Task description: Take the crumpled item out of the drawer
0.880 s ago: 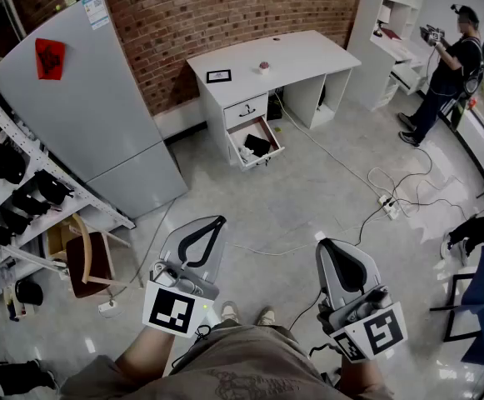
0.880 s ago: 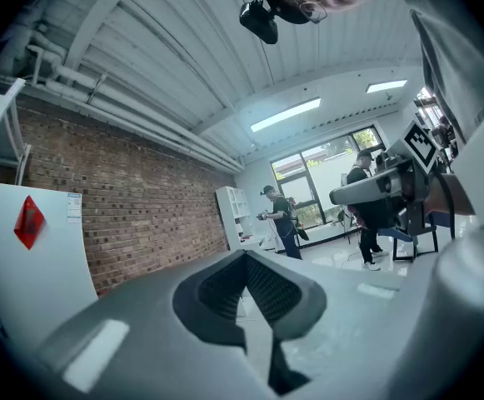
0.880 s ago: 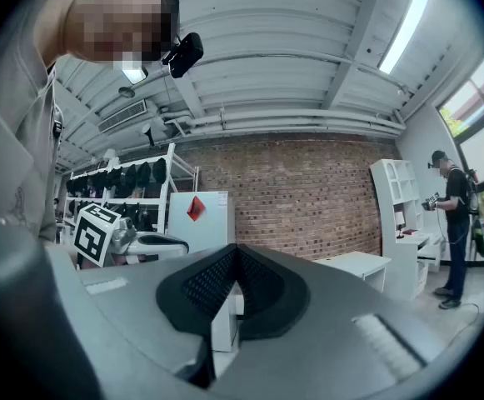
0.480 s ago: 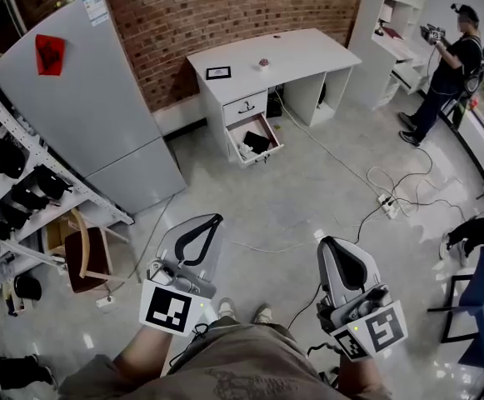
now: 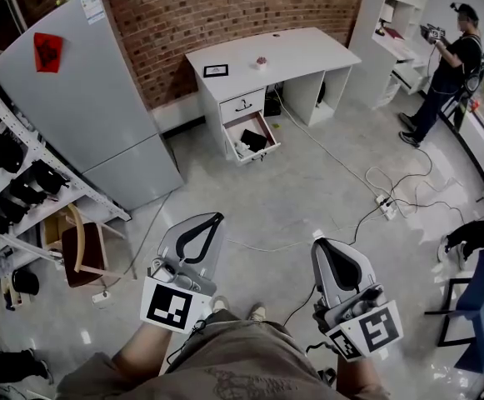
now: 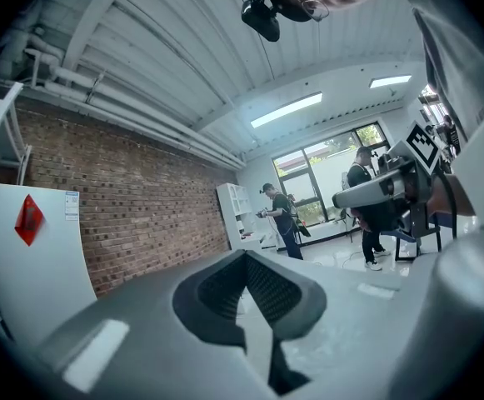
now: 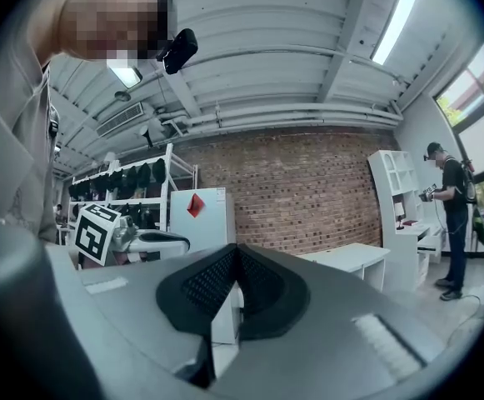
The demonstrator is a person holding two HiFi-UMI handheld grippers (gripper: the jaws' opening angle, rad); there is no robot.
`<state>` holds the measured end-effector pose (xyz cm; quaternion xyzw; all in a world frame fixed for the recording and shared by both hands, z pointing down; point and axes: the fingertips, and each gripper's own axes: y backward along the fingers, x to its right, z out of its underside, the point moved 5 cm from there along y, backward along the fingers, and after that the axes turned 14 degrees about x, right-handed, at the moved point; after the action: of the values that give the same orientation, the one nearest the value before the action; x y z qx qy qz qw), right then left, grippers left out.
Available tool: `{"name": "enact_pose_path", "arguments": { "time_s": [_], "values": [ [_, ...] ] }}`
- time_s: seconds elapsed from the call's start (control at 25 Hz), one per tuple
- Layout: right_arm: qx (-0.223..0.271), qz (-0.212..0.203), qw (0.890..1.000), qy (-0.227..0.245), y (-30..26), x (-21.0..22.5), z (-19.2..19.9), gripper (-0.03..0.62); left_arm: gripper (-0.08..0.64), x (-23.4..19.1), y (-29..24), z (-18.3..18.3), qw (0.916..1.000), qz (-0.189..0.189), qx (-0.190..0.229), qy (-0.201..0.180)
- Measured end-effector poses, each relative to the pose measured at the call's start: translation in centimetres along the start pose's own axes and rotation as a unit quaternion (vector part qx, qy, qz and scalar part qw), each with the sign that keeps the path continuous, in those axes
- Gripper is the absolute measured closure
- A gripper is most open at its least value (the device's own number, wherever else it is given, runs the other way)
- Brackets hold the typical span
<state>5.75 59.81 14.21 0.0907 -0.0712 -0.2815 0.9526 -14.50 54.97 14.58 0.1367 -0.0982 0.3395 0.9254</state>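
Plainly, with our left gripper (image 5: 215,220) and right gripper (image 5: 319,244) both closed on nothing and the crumpled item, too small to pick out, far off in the open drawer (image 5: 259,156) under the surface (image 5: 300,52), we could trip on the floor cable (image 5: 258,247) walking over.

drawer (image 5: 257,157) | white, pulled open, far off | item (image 5: 255,141) | dark, lying inside toward the right; creases too small to tell

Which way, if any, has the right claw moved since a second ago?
No, hardly: the right claw still hovers by the white floor plug, far from the drawer.
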Motion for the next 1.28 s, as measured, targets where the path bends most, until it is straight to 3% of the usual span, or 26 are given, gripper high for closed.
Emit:
{"name": "enact_pose_path", "arguments": {
  "time_s": [0.12, 0.16, 0.2, 0.32, 0.48, 0.88, 1.28],
  "values": [
    [-0.006, -0.003, 1.0, -0.001, 0.7, 0.8, 0.3, 0.563, 0.536, 0.8, -0.5, 0.1, 0.9994, -0.012, -0.002, 0.032],
    [-0.008, -0.005, 1.0, -0.003, 1.0, 1.0, 0.4, 0.563, 0.451, 1.1, -0.6, 0.1, 0.9989, -0.014, -0.005, 0.044],
    [-0.01, -0.006, 1.0, -0.004, 1.4, 1.3, 0.5, 0.563, 0.411, 1.3, -0.8, 0.0, 0.9983, -0.018, -0.005, 0.054],
    [-0.017, -0.006, 1.0, -0.007, 2.4, 2.3, 0.9, 0.563, 0.388, 1.8, -1.1, -0.3, 0.9981, -0.034, 0.003, 0.051],
    [-0.023, -0.006, 1.0, -0.01, 2.8, 3.7, 1.5, 0.563, 0.382, 2.0, -2.1, -0.2, 0.9984, -0.046, 0.003, 0.031],
    [-0.031, -0.01, 0.999, -0.009, -0.5, 6.4, 3.5, 0.563, 0.381, -0.2, -4.9, 2.6, 0.9981, -0.054, 0.003, 0.029],
    [-0.053, -0.001, 0.999, -0.012, -9.0, 10.9, 6.4, 0.563, 0.382, -7.1, -10.5, 7.7, 0.9977, -0.056, -0.015, 0.035]
  ]
}}
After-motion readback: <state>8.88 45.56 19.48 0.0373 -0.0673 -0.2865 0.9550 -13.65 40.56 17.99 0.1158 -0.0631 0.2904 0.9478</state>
